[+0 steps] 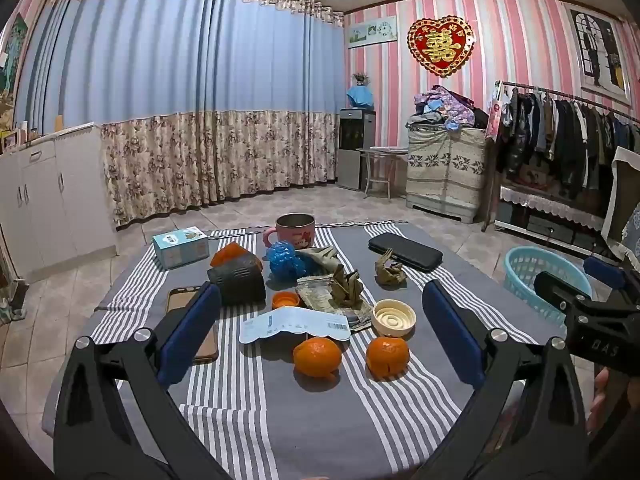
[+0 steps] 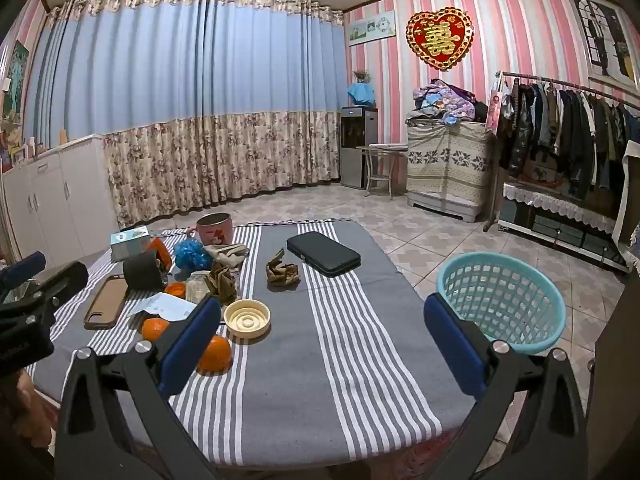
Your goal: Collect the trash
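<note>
Both of my tools hang over the near edge of the worktop (image 2: 360,360) with jaws spread wide and nothing between them: the left tool (image 1: 316,328) faces the clutter, the right tool (image 2: 320,332) faces bare striped cloth with the turquoise basket (image 2: 500,300) on the floor just past the worktop's right edge. The trash, as I judge it, is the crumpled brown paper (image 2: 282,270) lying alone beside the black case (image 2: 324,254), more brown scraps (image 1: 346,288) on a wrapper mid-table, and a torn white-blue label (image 1: 296,324) near the two oranges (image 1: 318,356). I would send the right tool to the lone wad first, come down over its bulk, squeeze gently, and leave the phone (image 1: 200,320), cup (image 1: 296,230) and oranges alone.
</note>
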`<state>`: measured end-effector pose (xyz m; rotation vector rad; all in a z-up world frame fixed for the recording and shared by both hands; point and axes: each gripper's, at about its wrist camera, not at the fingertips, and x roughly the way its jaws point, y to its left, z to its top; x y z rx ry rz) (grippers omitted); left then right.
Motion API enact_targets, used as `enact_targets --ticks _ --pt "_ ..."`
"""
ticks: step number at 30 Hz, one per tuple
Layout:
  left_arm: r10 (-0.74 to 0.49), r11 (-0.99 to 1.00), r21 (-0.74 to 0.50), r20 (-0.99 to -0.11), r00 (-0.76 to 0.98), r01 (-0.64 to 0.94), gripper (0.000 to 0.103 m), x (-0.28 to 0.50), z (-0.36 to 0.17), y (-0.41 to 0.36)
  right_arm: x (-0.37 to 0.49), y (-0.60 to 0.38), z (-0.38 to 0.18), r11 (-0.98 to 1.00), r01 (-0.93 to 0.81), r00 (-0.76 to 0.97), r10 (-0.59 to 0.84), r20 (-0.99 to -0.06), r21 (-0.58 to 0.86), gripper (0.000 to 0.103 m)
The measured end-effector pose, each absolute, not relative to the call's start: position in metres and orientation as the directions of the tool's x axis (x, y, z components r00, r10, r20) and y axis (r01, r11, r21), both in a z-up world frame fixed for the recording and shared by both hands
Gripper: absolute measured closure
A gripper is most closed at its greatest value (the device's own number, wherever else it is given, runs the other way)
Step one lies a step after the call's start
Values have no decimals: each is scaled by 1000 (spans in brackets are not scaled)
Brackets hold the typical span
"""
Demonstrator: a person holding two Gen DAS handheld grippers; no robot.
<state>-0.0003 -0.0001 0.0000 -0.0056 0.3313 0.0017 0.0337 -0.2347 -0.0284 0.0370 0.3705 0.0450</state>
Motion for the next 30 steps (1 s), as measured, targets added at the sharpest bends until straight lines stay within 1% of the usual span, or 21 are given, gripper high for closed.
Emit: enact_targets --ticks 22,30 --pt "7 1000 -6 -335 942 -9 5 -2 0 4 34 -235 -28 998 -37 930 52 -364 48 4" --pt "6 1000 -8 -336 942 -10 5 0 -4 9 38 -239 -36 998 -37 929 52 -367 49 4"
